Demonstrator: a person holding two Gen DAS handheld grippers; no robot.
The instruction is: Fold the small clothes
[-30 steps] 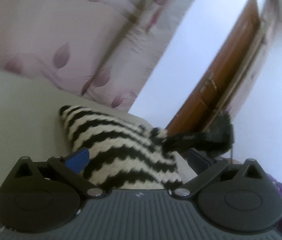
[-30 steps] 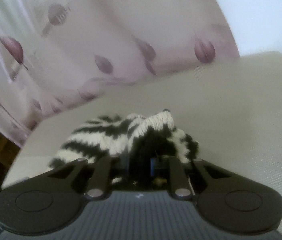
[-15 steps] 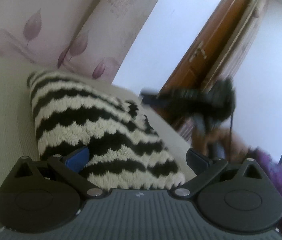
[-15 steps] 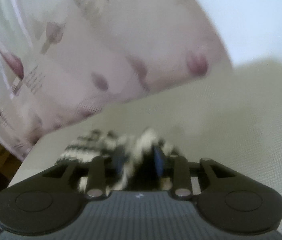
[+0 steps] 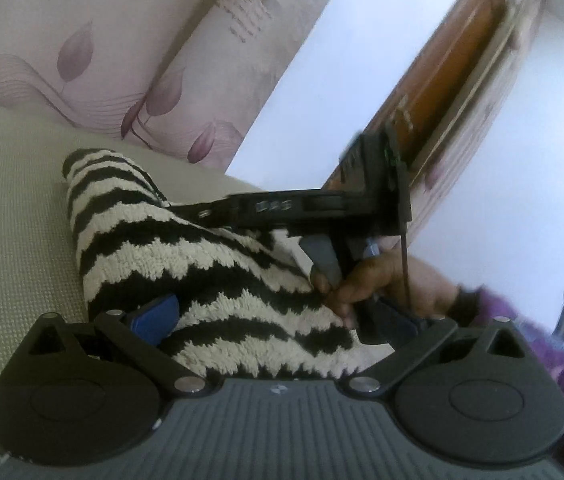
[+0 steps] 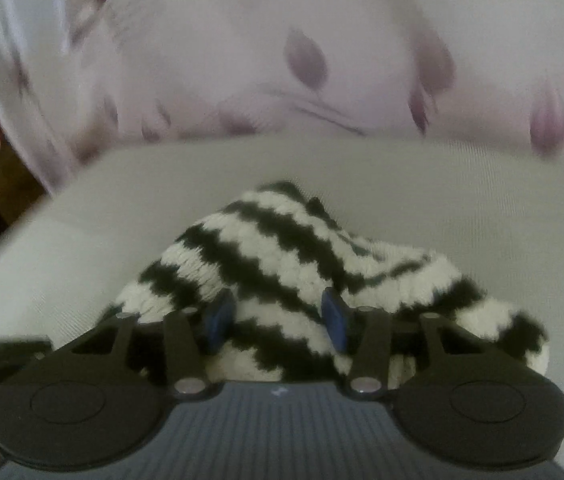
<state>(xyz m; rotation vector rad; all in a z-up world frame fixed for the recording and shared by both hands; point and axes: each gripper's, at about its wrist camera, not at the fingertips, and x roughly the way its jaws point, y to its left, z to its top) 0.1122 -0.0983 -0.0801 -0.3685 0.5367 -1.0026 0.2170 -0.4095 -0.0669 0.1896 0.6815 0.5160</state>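
A black-and-white striped knit garment [image 5: 186,264] lies in a soft heap on a pale woven cushion [image 5: 6,216], backed by a curtain [image 5: 82,48] printed with mauve leaves. The left gripper [image 5: 278,320] stands wide open with the near edge of the knit between its blue pads [image 5: 154,316], which do not appear to press on it, apparently ready to pin or take that edge for a fold. Further right in the left wrist view, a hand [image 5: 382,284] in a purple sleeve [image 5: 554,344] holds the right gripper [image 6: 278,318] over the knit's far side. That gripper's jaws have just been opening and stand partly apart over the striped knit without pinching it, which suggests a released fold. A wooden door [image 5: 450,92] stands behind.
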